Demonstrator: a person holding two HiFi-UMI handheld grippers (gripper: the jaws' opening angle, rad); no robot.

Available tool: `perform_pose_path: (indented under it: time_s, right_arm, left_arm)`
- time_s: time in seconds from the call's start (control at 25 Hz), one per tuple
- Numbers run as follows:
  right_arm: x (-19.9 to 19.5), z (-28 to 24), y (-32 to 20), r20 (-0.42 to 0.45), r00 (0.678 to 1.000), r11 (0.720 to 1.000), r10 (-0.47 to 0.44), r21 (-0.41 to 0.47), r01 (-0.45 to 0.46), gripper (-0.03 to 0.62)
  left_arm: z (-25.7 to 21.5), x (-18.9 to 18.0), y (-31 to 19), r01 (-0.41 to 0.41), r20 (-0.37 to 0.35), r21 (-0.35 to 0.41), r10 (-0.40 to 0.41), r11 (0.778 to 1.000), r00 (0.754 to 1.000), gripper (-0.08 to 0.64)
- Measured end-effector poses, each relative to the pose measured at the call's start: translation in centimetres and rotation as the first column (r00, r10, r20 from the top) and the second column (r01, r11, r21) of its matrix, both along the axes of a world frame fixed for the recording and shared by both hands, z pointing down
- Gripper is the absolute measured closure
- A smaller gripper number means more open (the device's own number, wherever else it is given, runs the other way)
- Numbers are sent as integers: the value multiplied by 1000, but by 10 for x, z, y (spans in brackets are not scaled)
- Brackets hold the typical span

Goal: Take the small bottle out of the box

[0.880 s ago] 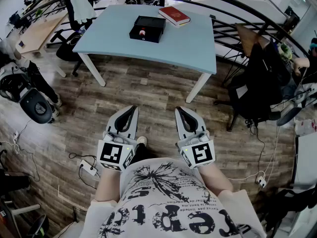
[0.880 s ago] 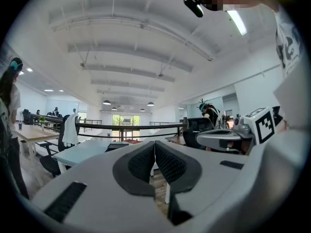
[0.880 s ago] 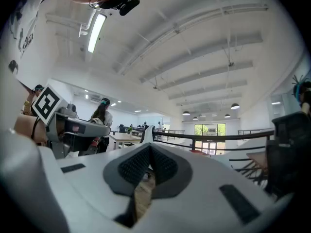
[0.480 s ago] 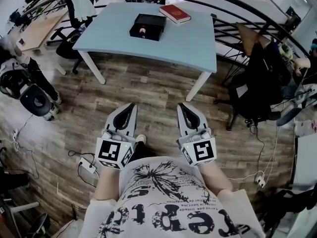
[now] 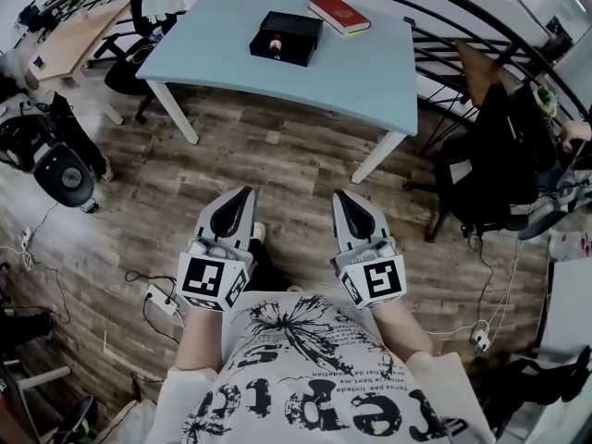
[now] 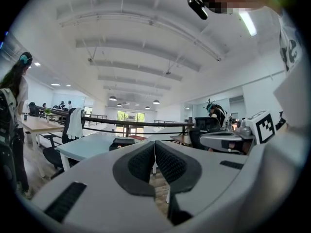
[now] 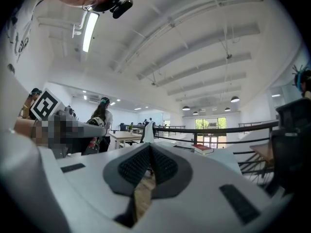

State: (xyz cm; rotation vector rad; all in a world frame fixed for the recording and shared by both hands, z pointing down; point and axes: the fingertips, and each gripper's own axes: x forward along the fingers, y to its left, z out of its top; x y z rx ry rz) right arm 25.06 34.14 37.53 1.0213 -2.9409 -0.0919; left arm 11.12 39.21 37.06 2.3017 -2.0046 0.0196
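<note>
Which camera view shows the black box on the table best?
The head view: it looks down into the open box, with the bottle inside. The left gripper view shows it only small and from the side. The right gripper view does not show it.

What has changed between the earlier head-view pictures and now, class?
Only the view shifted: the table sits slightly higher and rightward. Nothing grasped or released. The left tongs and right tongs stay shut and empty; box, small bottle, red book unmoved.
</note>
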Motion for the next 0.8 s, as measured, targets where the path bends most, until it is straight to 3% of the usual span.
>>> perform_pose_path:
  time_s: [0.4, 0.8]
  right_arm:
    - [-112, 3, -103, -33, 999, 999, 33, 3, -33, 583]
    - [-225, 1, -215, -33, 992, 993, 121, -8, -122, 583]
  left_arm:
    - [-2, -117, -102, -13, -22, 9, 13, 1000, 1000, 540]
    - [-7, -234, -227, -115, 0, -13, 115, 993, 993, 540]
